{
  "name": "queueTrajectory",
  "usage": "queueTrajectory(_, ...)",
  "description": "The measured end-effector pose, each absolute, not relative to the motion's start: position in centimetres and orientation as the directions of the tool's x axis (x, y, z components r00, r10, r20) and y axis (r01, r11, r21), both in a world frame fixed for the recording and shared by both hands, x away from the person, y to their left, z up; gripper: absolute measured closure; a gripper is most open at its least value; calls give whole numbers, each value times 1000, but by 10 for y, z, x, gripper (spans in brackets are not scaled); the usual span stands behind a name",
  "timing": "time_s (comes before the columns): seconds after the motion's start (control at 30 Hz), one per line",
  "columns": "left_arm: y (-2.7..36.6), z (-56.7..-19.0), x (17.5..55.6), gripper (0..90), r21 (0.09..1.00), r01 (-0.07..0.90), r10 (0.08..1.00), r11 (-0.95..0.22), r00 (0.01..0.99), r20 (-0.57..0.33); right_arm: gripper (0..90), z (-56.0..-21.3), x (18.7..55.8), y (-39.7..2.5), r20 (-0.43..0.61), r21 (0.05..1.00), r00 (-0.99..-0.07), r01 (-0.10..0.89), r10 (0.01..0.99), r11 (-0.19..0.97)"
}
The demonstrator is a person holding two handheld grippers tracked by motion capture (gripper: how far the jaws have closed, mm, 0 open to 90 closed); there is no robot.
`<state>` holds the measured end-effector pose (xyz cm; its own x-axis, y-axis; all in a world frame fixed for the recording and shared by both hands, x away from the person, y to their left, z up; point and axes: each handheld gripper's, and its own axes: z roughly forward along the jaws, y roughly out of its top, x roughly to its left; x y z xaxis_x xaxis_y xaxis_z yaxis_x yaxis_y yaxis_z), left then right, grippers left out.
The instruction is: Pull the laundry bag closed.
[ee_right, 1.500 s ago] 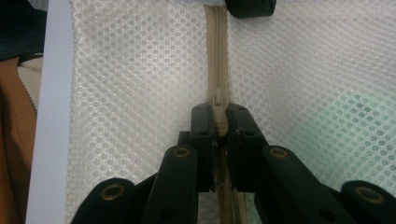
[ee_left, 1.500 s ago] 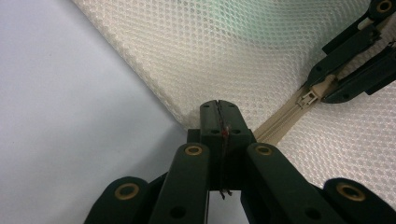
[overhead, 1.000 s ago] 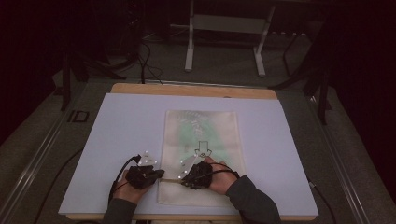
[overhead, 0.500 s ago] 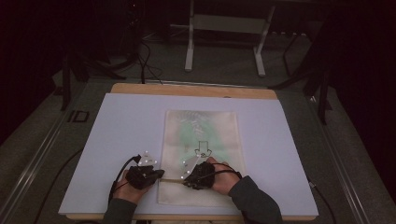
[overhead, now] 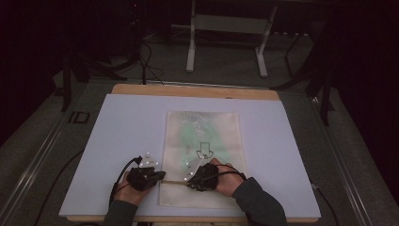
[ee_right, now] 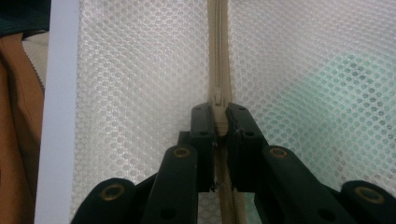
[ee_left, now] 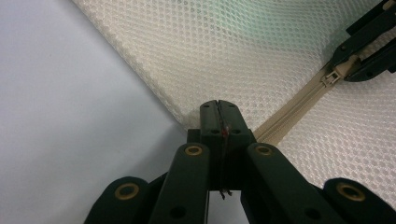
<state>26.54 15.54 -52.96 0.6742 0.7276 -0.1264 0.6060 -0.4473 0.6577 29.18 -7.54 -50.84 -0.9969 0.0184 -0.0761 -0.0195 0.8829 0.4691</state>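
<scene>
A cream mesh bag point(overhead: 202, 127) with something green inside lies flat on the white mat point(overhead: 127, 141). A beige zipper point(overhead: 175, 181) runs across its near end. My left gripper point(overhead: 162, 176) is shut on the bag's fabric at the zipper's left end; in the left gripper view the jaws point(ee_left: 218, 109) pinch that edge of the mesh point(ee_left: 233, 46). My right gripper point(overhead: 188, 179) is shut on the zipper pull point(ee_right: 218, 99), its jaws closed around the slider on the zipper tape point(ee_right: 217, 46). From the left gripper view, the right gripper point(ee_left: 348, 67) shows holding the pull point(ee_left: 332, 77).
The mat covers a wooden table point(overhead: 197, 90) whose near edge lies just behind my hands. A black arrow point(overhead: 205, 150) is printed on the bag. A metal stand point(overhead: 226, 42) and cables sit on the dark floor beyond the table.
The right hand has edged very slightly to the right along the zipper. The left gripper has stayed in place.
</scene>
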Motion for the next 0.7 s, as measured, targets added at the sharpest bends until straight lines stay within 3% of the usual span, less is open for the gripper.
queueTrajectory(0.7, 155, -529, 266, 896, 655, 606, 727, -451, 675, -124, 824, -506, 292, -84, -75, 454, -997, -17, 20, 891)
